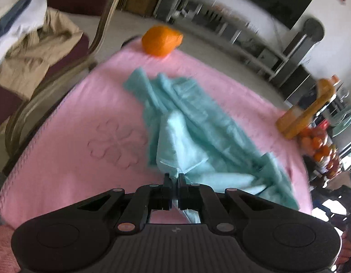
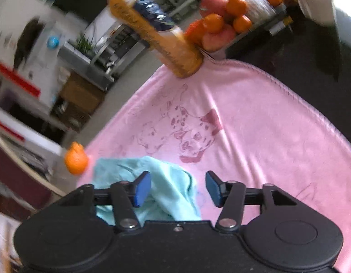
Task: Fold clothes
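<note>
Lying rumpled on the pink blanket (image 1: 68,118) is one teal garment (image 1: 189,122) — the only piece of clothing on the blanket. In the left wrist view its long axis runs from the far left, near the single orange fruit (image 1: 161,41) at the blanket's far edge, down toward the near right, and a paler inner side shows in the near part. The left gripper (image 1: 174,177) has its jaws pressed together on a bunched fold of that pale cloth, which rises to the fingertips. The right gripper (image 2: 178,187) stands with its jaws wide apart and holds nothing; its left blue pad (image 2: 142,190) is over the garment's edge, while the other is over bare blanket. One juice bottle (image 2: 152,29) with an orange cap stands at the blanket's far edge, just beside a heap of oranges and apples (image 2: 227,16) — too blurred to count. More clothes (image 1: 27,43) are piled on one chair (image 1: 95,45) beside the table.
</note>
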A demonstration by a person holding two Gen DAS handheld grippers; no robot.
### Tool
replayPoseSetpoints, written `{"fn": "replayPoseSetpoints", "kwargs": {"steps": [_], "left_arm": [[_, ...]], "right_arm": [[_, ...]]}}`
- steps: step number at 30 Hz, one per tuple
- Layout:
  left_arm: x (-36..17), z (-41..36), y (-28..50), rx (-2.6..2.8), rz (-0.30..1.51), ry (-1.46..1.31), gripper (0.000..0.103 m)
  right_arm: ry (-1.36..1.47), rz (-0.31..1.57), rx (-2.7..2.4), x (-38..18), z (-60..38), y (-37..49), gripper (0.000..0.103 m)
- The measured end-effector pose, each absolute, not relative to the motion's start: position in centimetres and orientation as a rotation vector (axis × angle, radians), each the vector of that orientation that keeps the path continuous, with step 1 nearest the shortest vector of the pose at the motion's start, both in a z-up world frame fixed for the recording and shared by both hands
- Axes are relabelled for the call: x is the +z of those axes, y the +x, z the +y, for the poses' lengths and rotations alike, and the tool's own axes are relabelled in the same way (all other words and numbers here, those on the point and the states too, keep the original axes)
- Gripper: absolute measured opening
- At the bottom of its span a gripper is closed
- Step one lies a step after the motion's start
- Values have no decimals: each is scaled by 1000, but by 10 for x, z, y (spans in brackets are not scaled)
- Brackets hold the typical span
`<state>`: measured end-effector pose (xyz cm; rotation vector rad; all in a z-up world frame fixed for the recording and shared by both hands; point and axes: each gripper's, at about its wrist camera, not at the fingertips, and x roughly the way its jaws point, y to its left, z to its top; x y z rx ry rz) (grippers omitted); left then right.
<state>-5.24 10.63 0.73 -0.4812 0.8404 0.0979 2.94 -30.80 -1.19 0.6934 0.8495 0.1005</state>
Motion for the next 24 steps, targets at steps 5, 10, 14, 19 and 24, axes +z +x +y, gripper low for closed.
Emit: {"fn": "replayPoseSetpoints", "kwargs": {"steps": [5, 10, 14, 19, 24], "left_arm": [[10, 104, -54, 99, 799, -445, 2], [12, 105, -56, 127, 780, -418, 3], [14, 118, -56, 170, 761, -460, 3], [14, 128, -55, 246, 770, -479, 3], [2, 118, -47, 248, 849, -436, 3]], "right_arm": [[480, 865, 173, -9, -270, 42, 46], [275, 941, 162, -20, -228, 62, 52], [300, 952, 110, -23, -231, 66, 3], [581, 815, -11, -8, -290, 55, 1], [735, 893, -65, -30, -325, 58, 2]]}}
